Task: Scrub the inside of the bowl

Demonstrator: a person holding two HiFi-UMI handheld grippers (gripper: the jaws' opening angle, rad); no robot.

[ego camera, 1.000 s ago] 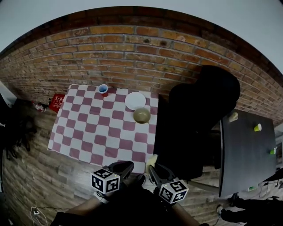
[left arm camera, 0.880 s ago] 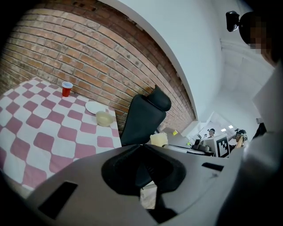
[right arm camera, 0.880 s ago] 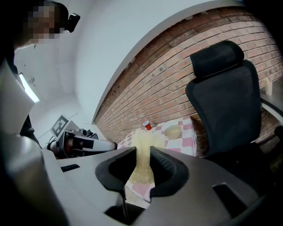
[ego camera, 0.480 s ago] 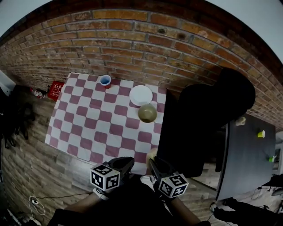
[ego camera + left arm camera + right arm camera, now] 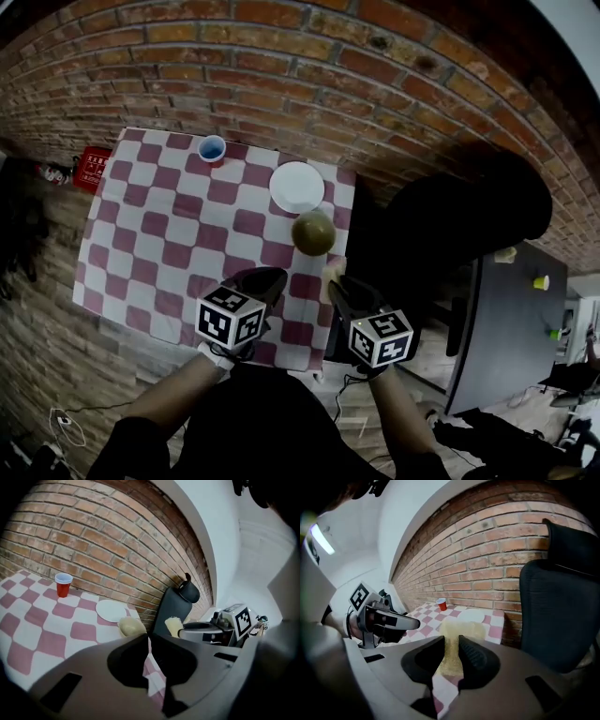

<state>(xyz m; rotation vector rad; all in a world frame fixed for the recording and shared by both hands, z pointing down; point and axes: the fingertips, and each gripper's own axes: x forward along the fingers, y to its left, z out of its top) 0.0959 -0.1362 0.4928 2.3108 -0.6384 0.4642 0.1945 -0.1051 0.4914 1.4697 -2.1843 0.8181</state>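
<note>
An olive-tan bowl [image 5: 313, 232] stands on the checked tablecloth [image 5: 159, 244] near its right edge, just in front of a white plate [image 5: 296, 187]. In the left gripper view the bowl [image 5: 131, 626] shows beyond the jaws. My left gripper [image 5: 267, 277] hovers over the table's near edge, shut with nothing in it [image 5: 147, 637]. My right gripper [image 5: 336, 285] is beside it, shut on a yellow sponge [image 5: 453, 641], a short way in front of the bowl. The sponge [image 5: 172, 625] sticks out past the jaws and hides the bowl in the right gripper view.
A red cup [image 5: 212, 150] stands at the table's far edge by the brick wall [image 5: 281, 84]. A black office chair [image 5: 450, 234] is close on the right of the table. A dark side table [image 5: 502, 319] holds small cups. A red box [image 5: 91, 169] lies on the floor at left.
Both grippers have moved forward, from short of the table to over its near edge, closer to the bowl. The head view has shifted toward the table.
</note>
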